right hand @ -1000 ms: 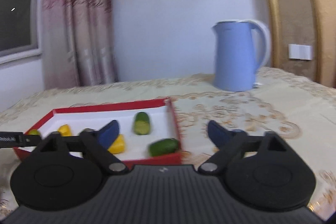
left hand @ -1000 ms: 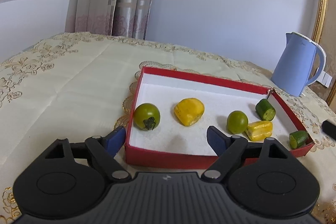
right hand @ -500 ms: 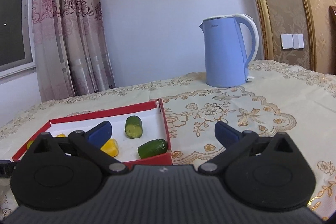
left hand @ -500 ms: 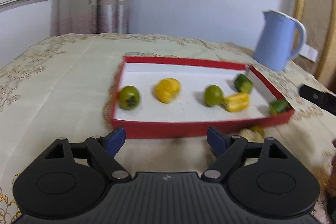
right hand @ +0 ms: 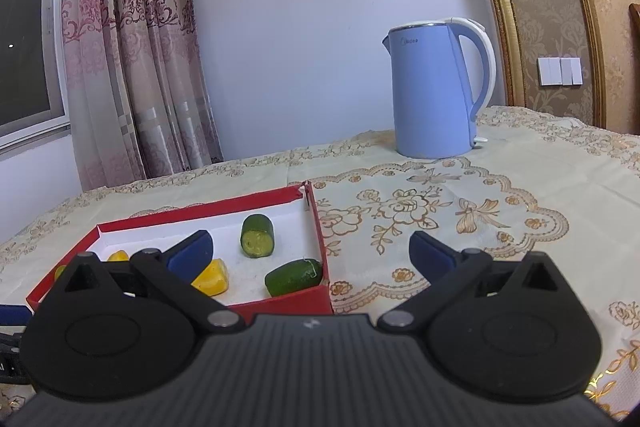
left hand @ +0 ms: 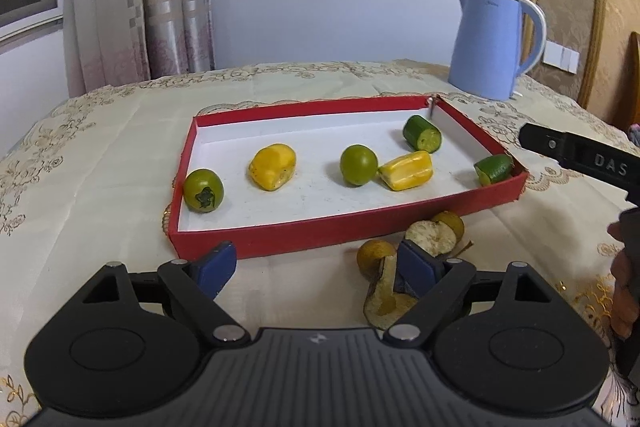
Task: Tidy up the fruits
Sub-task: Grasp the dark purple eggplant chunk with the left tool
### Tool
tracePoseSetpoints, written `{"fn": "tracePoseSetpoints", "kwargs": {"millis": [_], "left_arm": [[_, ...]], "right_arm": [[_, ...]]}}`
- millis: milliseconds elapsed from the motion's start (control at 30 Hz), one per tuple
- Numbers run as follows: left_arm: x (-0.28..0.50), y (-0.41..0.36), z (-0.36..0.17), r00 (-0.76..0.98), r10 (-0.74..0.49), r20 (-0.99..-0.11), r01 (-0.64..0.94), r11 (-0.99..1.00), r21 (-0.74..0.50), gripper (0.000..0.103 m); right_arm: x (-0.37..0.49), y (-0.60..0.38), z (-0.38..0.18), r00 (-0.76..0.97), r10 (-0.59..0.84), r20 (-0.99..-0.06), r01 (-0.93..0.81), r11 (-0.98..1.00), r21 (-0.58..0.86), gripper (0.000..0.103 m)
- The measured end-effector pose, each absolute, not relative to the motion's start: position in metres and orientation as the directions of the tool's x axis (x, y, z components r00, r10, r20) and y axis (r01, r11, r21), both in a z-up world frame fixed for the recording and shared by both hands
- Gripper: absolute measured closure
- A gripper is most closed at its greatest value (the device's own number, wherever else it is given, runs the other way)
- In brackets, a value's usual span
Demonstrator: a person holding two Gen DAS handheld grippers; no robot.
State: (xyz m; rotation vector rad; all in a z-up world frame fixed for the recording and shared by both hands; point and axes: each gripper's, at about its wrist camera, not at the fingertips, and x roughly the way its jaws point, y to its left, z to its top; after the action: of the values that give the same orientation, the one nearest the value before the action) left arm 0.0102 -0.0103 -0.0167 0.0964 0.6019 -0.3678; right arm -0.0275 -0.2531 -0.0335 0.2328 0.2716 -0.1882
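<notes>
Both claws gaped empty: left gripper [left hand: 316,267] hovered at the red tray's [left hand: 280,233] 6 o'clock, brown fruit pieces [left hand: 430,237] touching its right finger; right gripper [right hand: 310,251] at the tray's 3 o'clock corner.

The bench wears a matt cream cloth [right hand: 500,195] with shiny gold embroidery. The red tray [left hand: 340,223] looks like matt cardboard, its white floor faintly gritty. The kettle [right hand: 434,91] is smooth, satiny blue plastic. Green fruit [left hand: 358,164] skins gleam; the peel scraps [left hand: 430,237] look rough and dry.
</notes>
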Motion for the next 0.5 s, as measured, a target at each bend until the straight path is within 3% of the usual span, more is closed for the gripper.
{"fn": "tracePoseSetpoints", "kwargs": {"millis": [500], "left_arm": [[-0.004, -0.041, -0.028, 0.708, -0.373, -0.599, 0.502, 0.863, 0.055, 0.014]], "right_arm": [[-0.027, -0.253, -0.033, 0.946, -0.148, -0.288, 0.212, 0.956, 0.205, 0.0]]}}
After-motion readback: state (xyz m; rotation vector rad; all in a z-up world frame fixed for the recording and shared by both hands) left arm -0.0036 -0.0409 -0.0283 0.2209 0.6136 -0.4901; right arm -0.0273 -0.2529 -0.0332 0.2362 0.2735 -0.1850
